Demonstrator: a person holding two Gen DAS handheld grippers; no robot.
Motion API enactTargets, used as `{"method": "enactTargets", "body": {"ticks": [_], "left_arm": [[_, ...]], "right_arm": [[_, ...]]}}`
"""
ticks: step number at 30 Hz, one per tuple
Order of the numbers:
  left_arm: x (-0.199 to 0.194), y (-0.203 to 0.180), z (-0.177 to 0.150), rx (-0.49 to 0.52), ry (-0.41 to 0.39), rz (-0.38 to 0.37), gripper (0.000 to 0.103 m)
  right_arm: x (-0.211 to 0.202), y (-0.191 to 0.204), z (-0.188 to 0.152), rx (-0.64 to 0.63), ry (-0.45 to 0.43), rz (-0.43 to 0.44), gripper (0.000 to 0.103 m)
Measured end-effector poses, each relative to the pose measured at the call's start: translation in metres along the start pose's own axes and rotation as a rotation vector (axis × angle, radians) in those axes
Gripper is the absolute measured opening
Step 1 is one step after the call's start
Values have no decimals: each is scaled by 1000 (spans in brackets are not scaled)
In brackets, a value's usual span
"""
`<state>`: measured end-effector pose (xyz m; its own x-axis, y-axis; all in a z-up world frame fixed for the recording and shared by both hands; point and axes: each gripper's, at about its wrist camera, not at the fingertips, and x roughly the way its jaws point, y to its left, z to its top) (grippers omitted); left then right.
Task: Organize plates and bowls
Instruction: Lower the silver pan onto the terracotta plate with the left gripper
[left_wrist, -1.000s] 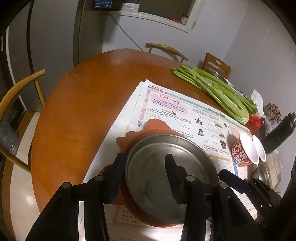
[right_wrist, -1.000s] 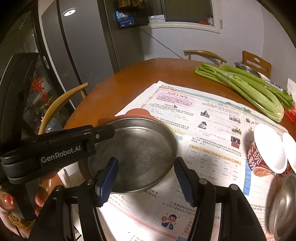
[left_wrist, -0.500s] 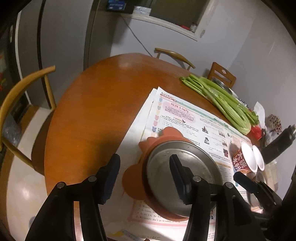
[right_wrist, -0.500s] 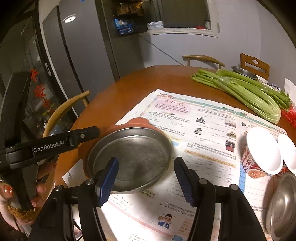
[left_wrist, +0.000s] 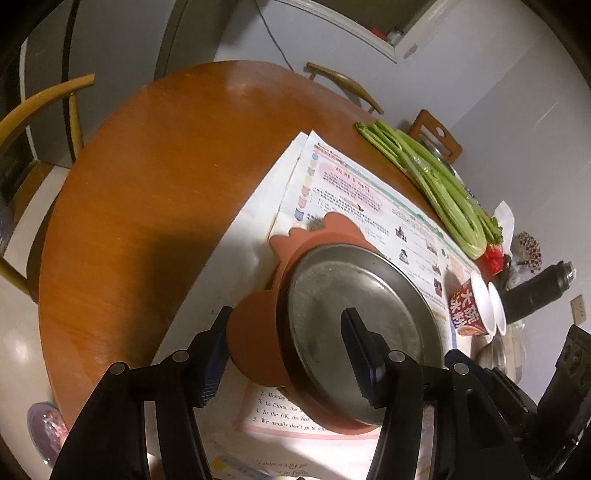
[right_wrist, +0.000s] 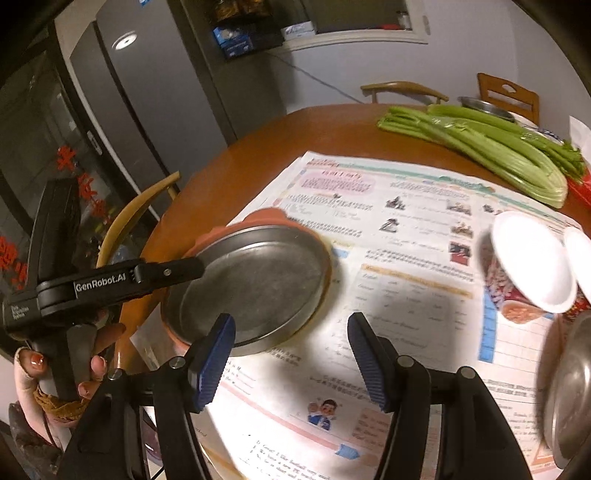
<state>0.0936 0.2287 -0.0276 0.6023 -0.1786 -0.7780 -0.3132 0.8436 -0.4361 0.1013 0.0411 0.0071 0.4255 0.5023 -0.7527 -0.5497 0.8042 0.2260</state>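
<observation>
Left wrist view: my left gripper (left_wrist: 284, 343) is opening — jaws wide, astride the steel plate (left_wrist: 354, 328) rim, released onto the orange plate (left_wrist: 255, 347).

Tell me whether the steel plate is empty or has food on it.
Empty. In both wrist views the steel plate shows only bare, dull metal across its whole inside, and it lies flat on the orange plate beneath it.

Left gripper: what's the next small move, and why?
Probably lift the left gripper clear. Its jaws are opening, the steel plate already sits stacked on the orange plate, and neither pad appears to press on it.
</observation>
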Motion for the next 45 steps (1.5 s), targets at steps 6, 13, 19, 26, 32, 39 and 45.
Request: {"method": "enactTargets", "body": {"ticks": [6,13,19,26,32,39,45], "left_arm": [[10,-8,0,16,21,9,60],[20,-20,1,45,35,30,62],[31,-34,5,69,52,34,62],[45,-54,10,94,68,40,62],[55,-68,13,112,76,44,62],[61,-77,14,123,76,49,62],[56,-73,14,102,51,54,64]], "right_arm": [[12,13,0,-40,8,-2,63],[20,15,2,-52,13,3,63],[23,6,2,-31,11,-10,63],[21,-12,6,-1,-5,-40,63],[20,-27,9,22,-20,-69,63],[17,-38,10,36,-38,-82,63],[16,-41,10,31,-55,-100,63]]}}
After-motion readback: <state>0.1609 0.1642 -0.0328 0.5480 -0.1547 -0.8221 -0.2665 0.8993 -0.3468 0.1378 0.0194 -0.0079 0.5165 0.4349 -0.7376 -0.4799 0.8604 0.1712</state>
